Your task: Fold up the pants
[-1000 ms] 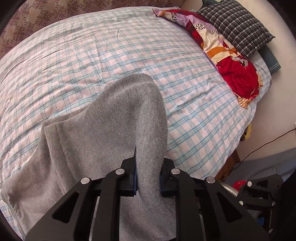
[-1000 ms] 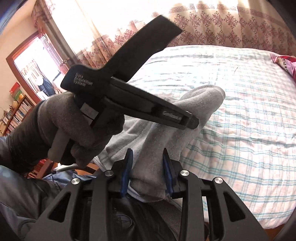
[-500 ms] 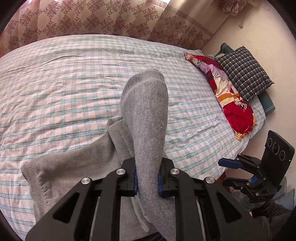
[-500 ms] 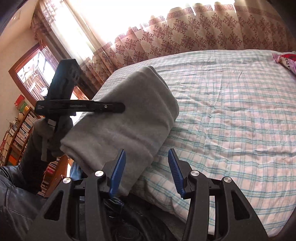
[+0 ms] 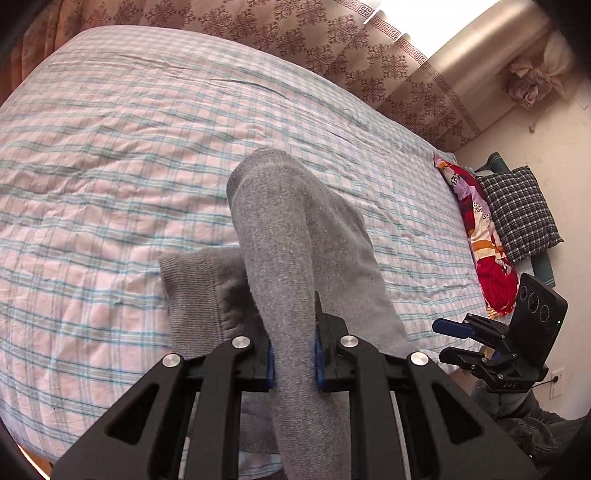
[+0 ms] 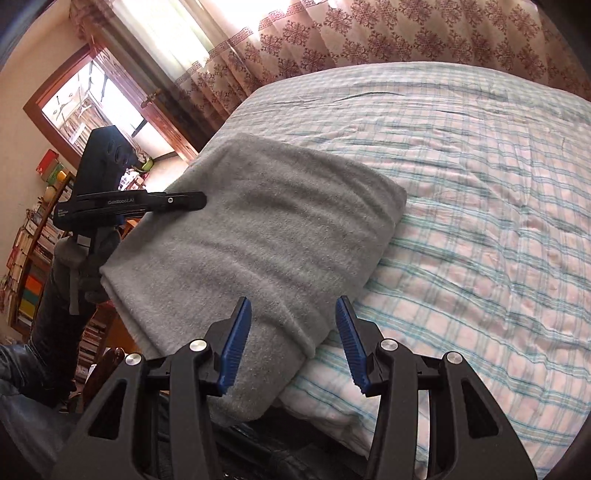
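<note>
Grey pants (image 5: 280, 221) lie on the checked bed sheet (image 5: 110, 184), near its front edge. My left gripper (image 5: 293, 343) is shut on a raised fold of the grey cloth, which runs up between its blue pads. In the right wrist view the pants (image 6: 258, 236) form a flat folded stack, and the left gripper (image 6: 184, 201) grips its far left edge. My right gripper (image 6: 293, 302) stands open over the stack's near corner, and the pads do not press on the cloth. It also shows low on the right of the left wrist view, where the right gripper (image 5: 448, 341) is empty.
A dark checked pillow (image 5: 517, 214) and a red patterned cloth (image 5: 480, 240) lie at the right end of the bed. Patterned curtains (image 6: 369, 33) hang behind it. A window (image 6: 92, 103) and bookshelves (image 6: 33, 258) are at the left. A person's gloved hand (image 6: 88, 254) holds the left gripper.
The right gripper let go of the pants and opened. The left gripper carried its fold across to the left, and the pants went from a bunched hump to a flat folded stack.
</note>
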Demonstrator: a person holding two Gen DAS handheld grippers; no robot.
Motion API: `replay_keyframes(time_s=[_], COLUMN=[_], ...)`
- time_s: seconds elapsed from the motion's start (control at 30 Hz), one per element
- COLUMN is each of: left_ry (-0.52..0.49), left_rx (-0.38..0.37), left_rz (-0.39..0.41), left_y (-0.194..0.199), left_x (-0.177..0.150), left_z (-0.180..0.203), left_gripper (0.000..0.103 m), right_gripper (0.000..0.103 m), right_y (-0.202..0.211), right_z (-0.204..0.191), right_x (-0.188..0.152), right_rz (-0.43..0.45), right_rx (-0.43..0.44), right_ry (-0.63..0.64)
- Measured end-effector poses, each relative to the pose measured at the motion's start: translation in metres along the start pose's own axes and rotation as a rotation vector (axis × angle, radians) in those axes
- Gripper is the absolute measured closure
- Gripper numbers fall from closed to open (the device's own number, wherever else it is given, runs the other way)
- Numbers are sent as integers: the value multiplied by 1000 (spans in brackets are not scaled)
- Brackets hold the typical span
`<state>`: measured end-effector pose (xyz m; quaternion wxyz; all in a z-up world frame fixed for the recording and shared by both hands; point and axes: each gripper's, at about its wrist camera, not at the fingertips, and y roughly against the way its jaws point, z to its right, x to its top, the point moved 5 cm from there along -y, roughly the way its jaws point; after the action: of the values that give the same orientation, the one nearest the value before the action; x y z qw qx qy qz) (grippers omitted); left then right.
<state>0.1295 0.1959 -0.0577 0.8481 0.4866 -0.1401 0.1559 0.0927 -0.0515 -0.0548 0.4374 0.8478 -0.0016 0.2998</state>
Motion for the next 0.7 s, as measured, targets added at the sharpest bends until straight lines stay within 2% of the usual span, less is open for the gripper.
replay_keyframes(time_s=[0.1,0.23,0.4,0.5,0.57,0.63,0.7], left_ry=[36,50,61,54,38,3,-28], left_rx=[-18,-46,-66,-47,20,100,175], left_rz=[-5,13,14,21,29,41,50], left_y=[-8,-20,-33,-34,-29,-21,-12], left_x=[-9,-12,-18,-19,-19,-17,-17], left_z=[-22,-42,-59,-62,-62,-59,-56], left_gripper=[88,88,87,78,63,55,53], right_gripper=[55,49,47,47,48,48,48], right_y=[-24,-52,-73,-76,-72,-65,-58], right_z=[-25,-44,-43,-42,-44,-46,-46], right_x=[-1,-9,-14,-14,-13,-12,-10], right_rz=[-67,-142,-192,-200,-193,-181,-169], right_rx=[20,-17,-12,-7,-14,-30,-48], right_ry=[74,155,146,137,146,164,171])
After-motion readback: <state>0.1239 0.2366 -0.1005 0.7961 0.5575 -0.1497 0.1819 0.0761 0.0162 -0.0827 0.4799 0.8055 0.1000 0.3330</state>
